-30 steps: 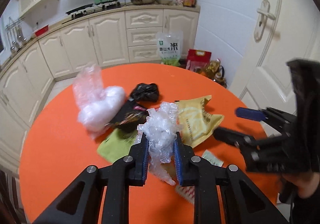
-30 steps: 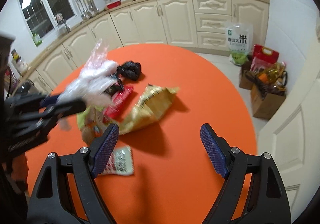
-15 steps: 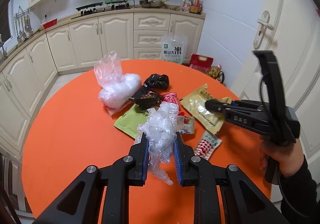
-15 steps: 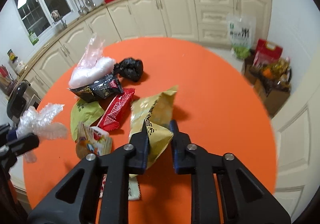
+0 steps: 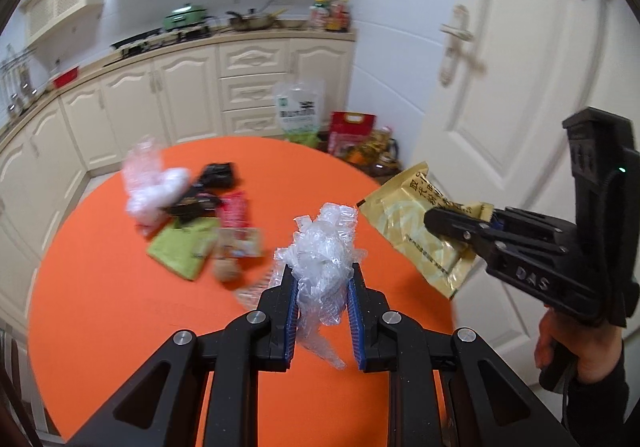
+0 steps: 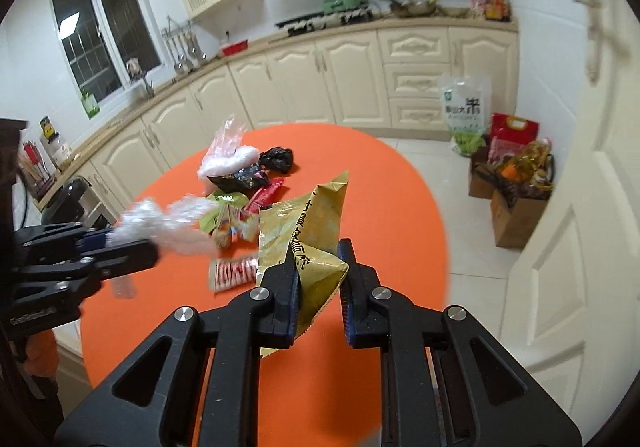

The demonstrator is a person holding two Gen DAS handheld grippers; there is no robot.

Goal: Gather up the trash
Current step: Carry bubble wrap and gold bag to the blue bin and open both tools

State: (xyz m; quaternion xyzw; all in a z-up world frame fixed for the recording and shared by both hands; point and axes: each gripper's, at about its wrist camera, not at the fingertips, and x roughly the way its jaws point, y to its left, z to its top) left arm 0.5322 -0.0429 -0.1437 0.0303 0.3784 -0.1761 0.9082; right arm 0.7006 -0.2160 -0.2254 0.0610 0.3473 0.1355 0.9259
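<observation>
My left gripper [image 5: 322,281] is shut on a crumpled wad of clear bubble wrap [image 5: 322,247], held above the round orange table [image 5: 100,307]. My right gripper [image 6: 318,267] is shut on a gold snack bag [image 6: 308,223], lifted off the table. In the left wrist view that gold snack bag [image 5: 416,231] hangs from the right gripper [image 5: 436,221] at the right. In the right wrist view the left gripper [image 6: 132,241] with the bubble wrap [image 6: 168,221] is at the left. More wrappers lie on the table: a green packet [image 5: 180,251], a red packet [image 5: 236,209], a black bag [image 5: 218,175] and a clear plastic bag [image 5: 154,183].
A striped red-and-white packet [image 6: 234,269] lies near the table's front. Cream kitchen cabinets [image 6: 320,79] curve behind the table. Bags and boxes of groceries [image 6: 512,175] stand on the floor by the white door [image 6: 580,207]. A person's hand [image 5: 576,343] holds the right gripper.
My right gripper closed on the gold snack bag and lifted it off the table. Both grippers rose and drew back from the pile, the left still holding the bubble wrap.
</observation>
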